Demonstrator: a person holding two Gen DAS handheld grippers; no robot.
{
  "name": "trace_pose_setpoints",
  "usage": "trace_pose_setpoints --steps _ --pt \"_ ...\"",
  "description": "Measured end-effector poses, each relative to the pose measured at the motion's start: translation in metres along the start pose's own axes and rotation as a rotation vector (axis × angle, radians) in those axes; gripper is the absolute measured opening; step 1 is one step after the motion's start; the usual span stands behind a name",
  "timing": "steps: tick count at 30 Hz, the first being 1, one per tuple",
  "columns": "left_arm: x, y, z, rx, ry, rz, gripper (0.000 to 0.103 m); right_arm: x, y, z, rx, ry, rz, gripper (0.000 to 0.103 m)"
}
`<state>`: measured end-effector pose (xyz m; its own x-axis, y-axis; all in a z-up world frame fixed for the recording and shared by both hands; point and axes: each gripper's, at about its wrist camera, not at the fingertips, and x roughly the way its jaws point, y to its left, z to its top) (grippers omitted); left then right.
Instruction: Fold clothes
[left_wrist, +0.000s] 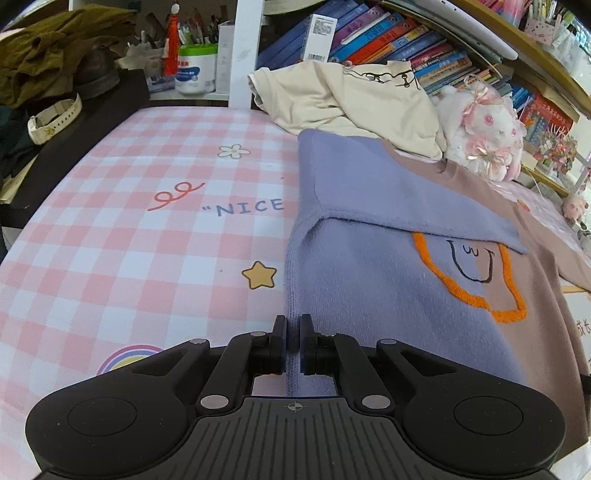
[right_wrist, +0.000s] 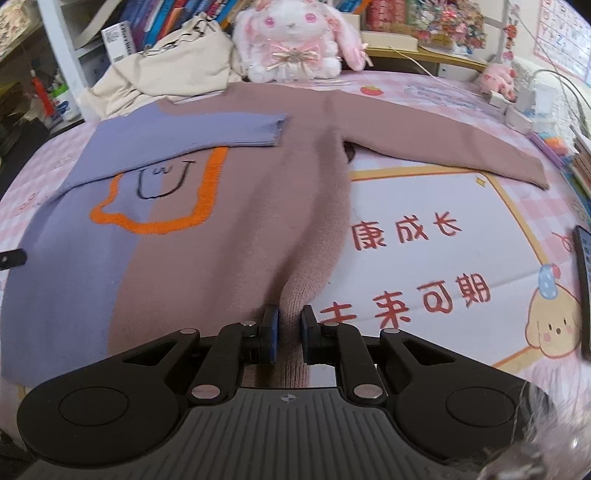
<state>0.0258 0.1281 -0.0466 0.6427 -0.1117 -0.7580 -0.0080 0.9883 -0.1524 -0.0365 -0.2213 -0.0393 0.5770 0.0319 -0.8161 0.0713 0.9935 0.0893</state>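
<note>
From your left wrist, your left gripper pinches the fuzzy knit sweater by its lilac hem edge; a green-lidded tub sits at eleven o'clock. From your right wrist, your right gripper clamps the sweater's mauve hem, spread flat at twelve o'clock.

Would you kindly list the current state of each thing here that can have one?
sweater: flat on the bed, purple sleeve folded across, brown sleeve spread out.
left gripper: shut on the sweater's purple edge.
right gripper: shut on the brown hem.
cream garment: crumpled, unfolded.
</note>
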Motion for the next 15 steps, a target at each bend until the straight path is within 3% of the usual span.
trace_pose_setpoints --steps 15 --pt "0.0033 0.0076 -0.0036 -0.004 0.025 -0.023 0.006 -0.0016 -0.0026 -0.0026 0.059 -0.02 -0.067 0.015"
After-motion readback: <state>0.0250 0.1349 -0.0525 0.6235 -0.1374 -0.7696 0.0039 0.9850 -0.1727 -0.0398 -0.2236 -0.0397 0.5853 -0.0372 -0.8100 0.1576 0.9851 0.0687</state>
